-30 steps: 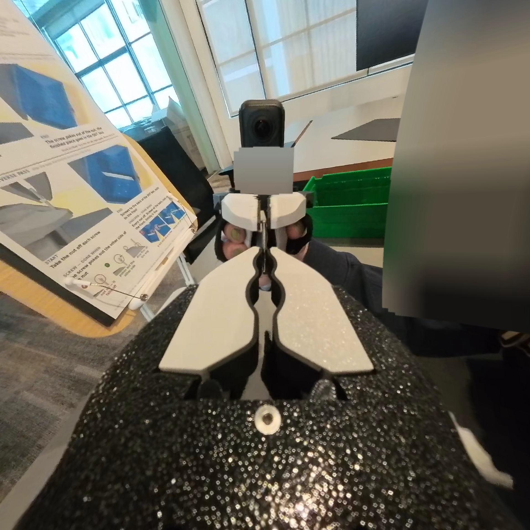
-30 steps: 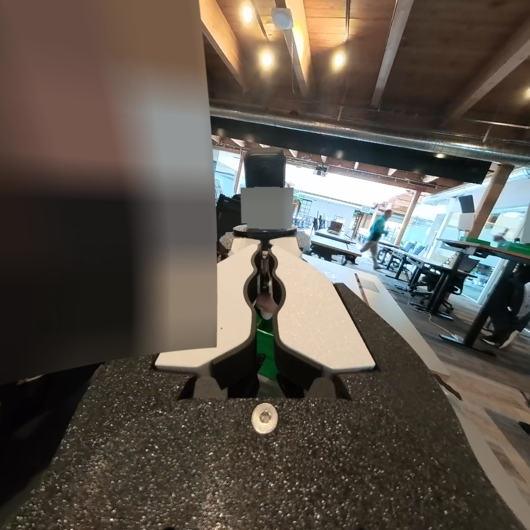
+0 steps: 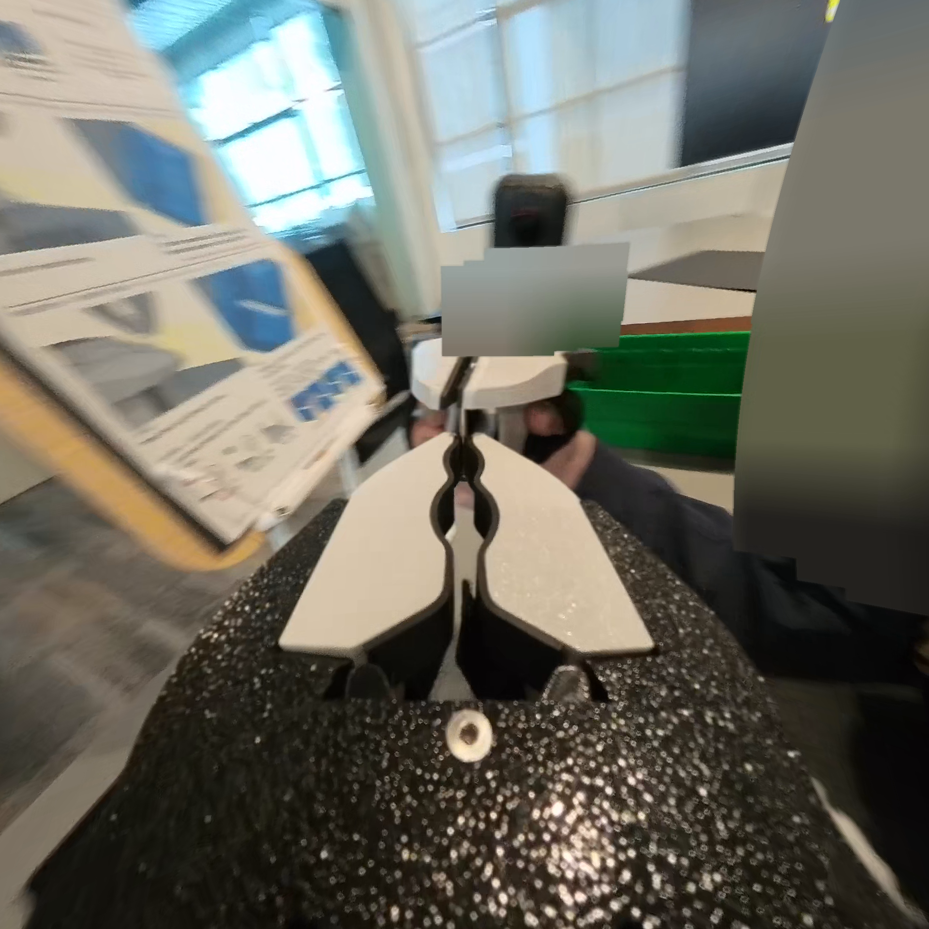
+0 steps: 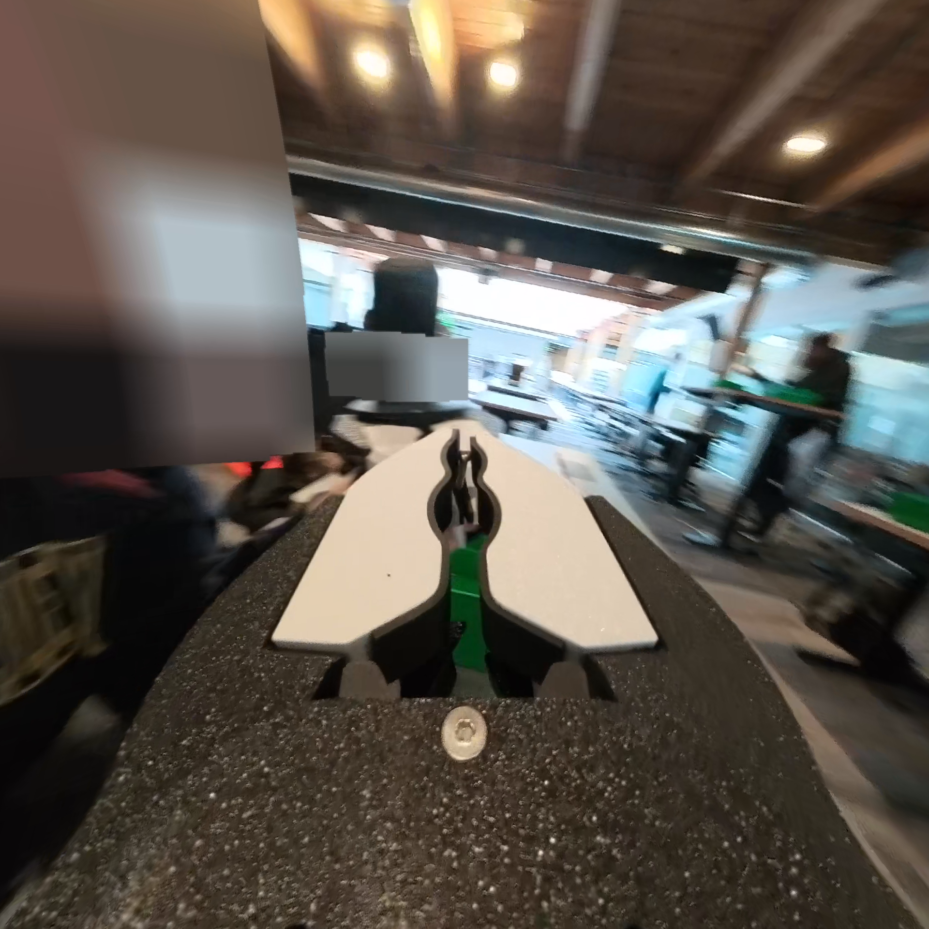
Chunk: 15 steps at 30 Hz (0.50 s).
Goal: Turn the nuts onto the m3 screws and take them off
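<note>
Grippers met tip to tip, both views motion-blurred. Left gripper (image 3: pixel 465 445) had its jaws together at the tips; whether they pinched a screw or nut could not be told. Directly ahead at 12 o'clock, the right gripper (image 3: pixel 460 389) faced it, a hand (image 3: pixel 540 427) behind. Right gripper's jaws were also drawn together on a thin dark part (image 4: pixel 462 477) — too small and blurred to identify. Green bins (image 3: pixel 663 397) stood at 2 o'clock in the left wrist view, an instruction board (image 3: pixel 166 321) at 10 o'clock. Nuts and screws were not discernible.
</note>
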Each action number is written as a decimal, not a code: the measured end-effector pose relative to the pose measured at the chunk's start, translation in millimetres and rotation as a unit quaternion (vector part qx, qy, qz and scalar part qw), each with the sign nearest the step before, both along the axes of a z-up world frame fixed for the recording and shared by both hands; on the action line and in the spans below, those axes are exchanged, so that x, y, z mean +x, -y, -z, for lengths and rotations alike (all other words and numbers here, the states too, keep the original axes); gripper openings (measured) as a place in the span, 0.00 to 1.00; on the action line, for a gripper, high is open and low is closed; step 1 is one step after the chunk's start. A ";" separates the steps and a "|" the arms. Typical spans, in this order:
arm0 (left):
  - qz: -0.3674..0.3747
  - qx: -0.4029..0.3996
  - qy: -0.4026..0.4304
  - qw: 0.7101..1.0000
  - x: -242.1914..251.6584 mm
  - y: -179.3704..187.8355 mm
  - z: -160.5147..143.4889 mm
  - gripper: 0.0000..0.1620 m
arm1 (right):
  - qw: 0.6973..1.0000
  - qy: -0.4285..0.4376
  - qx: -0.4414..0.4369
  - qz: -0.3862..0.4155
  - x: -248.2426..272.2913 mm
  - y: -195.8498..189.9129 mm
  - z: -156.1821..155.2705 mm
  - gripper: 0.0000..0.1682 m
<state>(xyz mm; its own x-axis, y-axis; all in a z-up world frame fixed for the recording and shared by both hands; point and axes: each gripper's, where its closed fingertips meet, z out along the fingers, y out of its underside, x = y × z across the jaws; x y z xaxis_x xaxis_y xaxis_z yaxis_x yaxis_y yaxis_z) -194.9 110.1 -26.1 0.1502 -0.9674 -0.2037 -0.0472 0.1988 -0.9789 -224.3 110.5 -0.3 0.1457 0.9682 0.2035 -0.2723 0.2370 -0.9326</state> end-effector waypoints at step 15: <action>0.006 -0.078 0.051 0.996 -19.6 -16.3 -3.4 0.01 | 0.996 0.012 -0.030 0.087 -18.8 -20.8 -1.9 0.20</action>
<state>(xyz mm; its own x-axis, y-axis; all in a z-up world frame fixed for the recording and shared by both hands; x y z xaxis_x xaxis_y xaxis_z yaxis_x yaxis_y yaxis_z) -214.4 126.4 -22.7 0.1501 -0.9880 -0.0359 0.0564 0.0448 -0.9974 -243.1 131.2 1.7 0.3087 0.9390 0.1518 -0.2100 0.2229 -0.9520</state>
